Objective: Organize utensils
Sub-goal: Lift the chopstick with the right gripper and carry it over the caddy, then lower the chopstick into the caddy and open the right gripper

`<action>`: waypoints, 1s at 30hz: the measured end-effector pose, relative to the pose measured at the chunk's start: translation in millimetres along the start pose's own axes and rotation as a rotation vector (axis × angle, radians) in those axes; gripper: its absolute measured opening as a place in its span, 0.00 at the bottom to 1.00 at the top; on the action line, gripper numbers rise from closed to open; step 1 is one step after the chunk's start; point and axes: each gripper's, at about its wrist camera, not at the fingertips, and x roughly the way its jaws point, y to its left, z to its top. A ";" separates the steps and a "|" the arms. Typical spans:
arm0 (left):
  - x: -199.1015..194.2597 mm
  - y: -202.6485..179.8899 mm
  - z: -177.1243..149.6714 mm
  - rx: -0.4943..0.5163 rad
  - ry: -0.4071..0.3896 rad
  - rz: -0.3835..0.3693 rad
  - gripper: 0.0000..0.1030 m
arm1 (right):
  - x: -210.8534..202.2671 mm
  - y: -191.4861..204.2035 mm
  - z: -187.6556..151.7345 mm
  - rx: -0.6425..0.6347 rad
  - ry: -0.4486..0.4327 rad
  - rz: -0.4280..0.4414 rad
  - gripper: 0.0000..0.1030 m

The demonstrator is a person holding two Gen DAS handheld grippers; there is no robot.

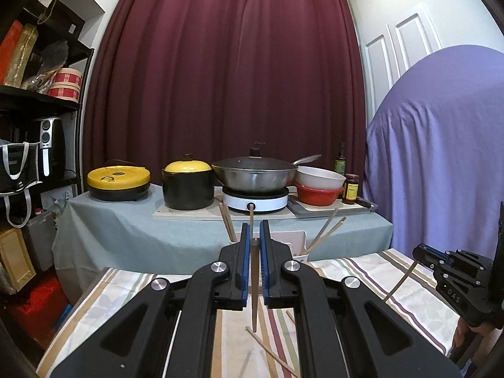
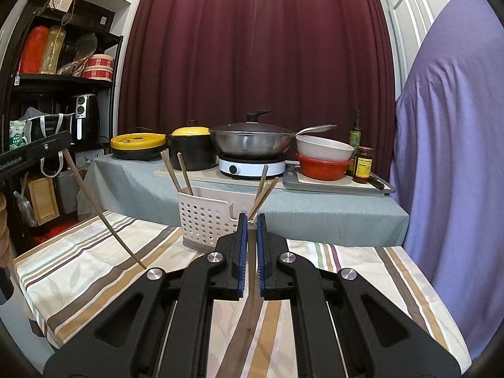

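Observation:
My left gripper (image 1: 254,230) is shut on a wooden chopstick (image 1: 253,296) held upright above the striped tablecloth (image 1: 362,271). It shows in the right wrist view (image 2: 64,148) with its chopstick (image 2: 104,217) slanting down to the cloth. My right gripper (image 2: 249,220) is shut on another chopstick (image 2: 251,296), also upright, just in front of the white perforated utensil holder (image 2: 204,220). The holder has several chopsticks (image 2: 181,173) standing in it. The right gripper also shows in the left wrist view (image 1: 420,252). More chopsticks (image 1: 271,351) lie on the cloth under the left gripper.
Behind the table a lower counter with grey-green cloth (image 2: 135,173) carries a yellow-lidded cooker (image 2: 138,145), a black pot (image 2: 192,149), a wok on a white hob (image 2: 252,145), stacked bowls (image 2: 324,157) and bottles (image 2: 362,163). A purple-draped object (image 2: 450,157) stands right; shelves (image 2: 60,78) stand left.

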 end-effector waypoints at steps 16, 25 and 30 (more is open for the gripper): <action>18.7 17.4 25.7 -0.020 -0.023 0.036 0.06 | 28.5 10.0 35.2 -0.012 -0.051 0.043 0.06; 51.0 25.8 55.2 -0.023 -0.081 0.022 0.06 | 54.4 13.6 79.8 -0.033 -0.138 0.072 0.06; 69.3 29.3 71.9 -0.029 -0.110 0.020 0.06 | 72.9 11.0 104.7 -0.033 -0.169 0.086 0.06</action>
